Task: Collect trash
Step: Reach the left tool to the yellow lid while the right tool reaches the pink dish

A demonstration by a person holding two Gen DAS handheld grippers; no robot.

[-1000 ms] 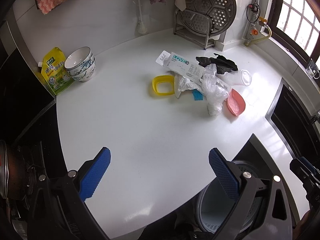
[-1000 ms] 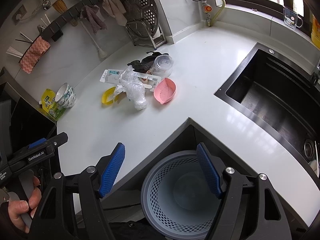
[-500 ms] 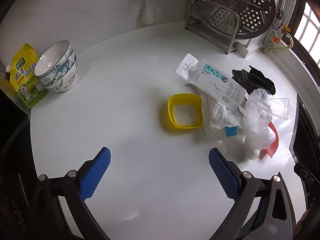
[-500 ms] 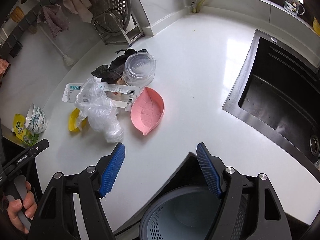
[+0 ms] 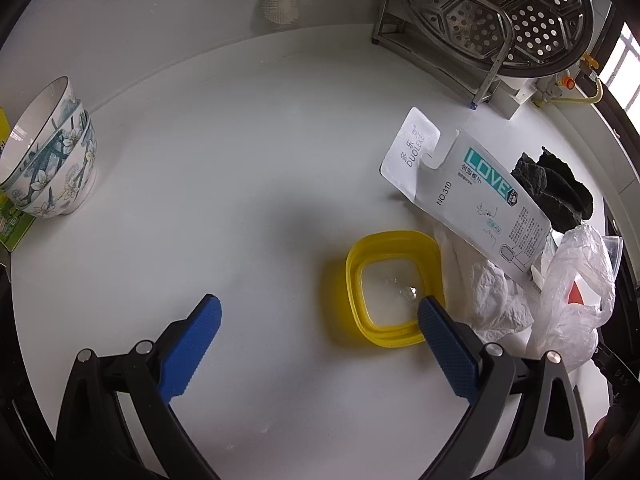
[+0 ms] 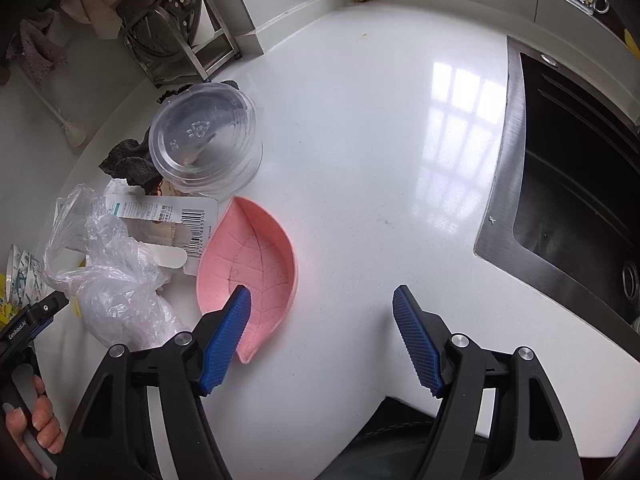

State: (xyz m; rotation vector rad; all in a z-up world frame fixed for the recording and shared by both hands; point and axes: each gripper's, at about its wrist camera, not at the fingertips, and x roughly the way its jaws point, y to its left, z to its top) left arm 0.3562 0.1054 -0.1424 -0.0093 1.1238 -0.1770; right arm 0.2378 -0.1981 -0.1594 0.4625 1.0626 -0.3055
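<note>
Left gripper (image 5: 318,322) is seen spread wide, nothing held between the blue pads; white countertop (image 5: 224,168) lies under it. Its right pad overlaps the near corner of the yellow square lid (image 5: 390,262), lower centre-right of the left wrist view; contact cannot be told. Just right of the lid a crumpled white tissue (image 5: 490,292) is seen, and a clear plastic bag (image 5: 576,300) at the right edge. A white LOVE package (image 5: 472,192) is propped tilted over the tissue, upper right of the lid. A black rag (image 5: 554,190) is seen behind the package. Stacked floral bowls (image 5: 48,152) are placed at the left edge, well apart from the trash. A steel steamer rack (image 5: 500,12) is seen top right.

Right gripper (image 6: 322,314) is also spread wide and empty, over bare counter, lower centre of the right wrist view. Its left pad overlaps the pink leaf dish (image 6: 250,276); contact cannot be told. An upturned clear plastic tub (image 6: 206,138) is seen upper left of the dish, the bag and barcode end of the package to its left. A black sink (image 6: 580,184) is seen at the right edge. A hand (image 6: 38,426) on the other gripper's handle is seen bottom left.
</note>
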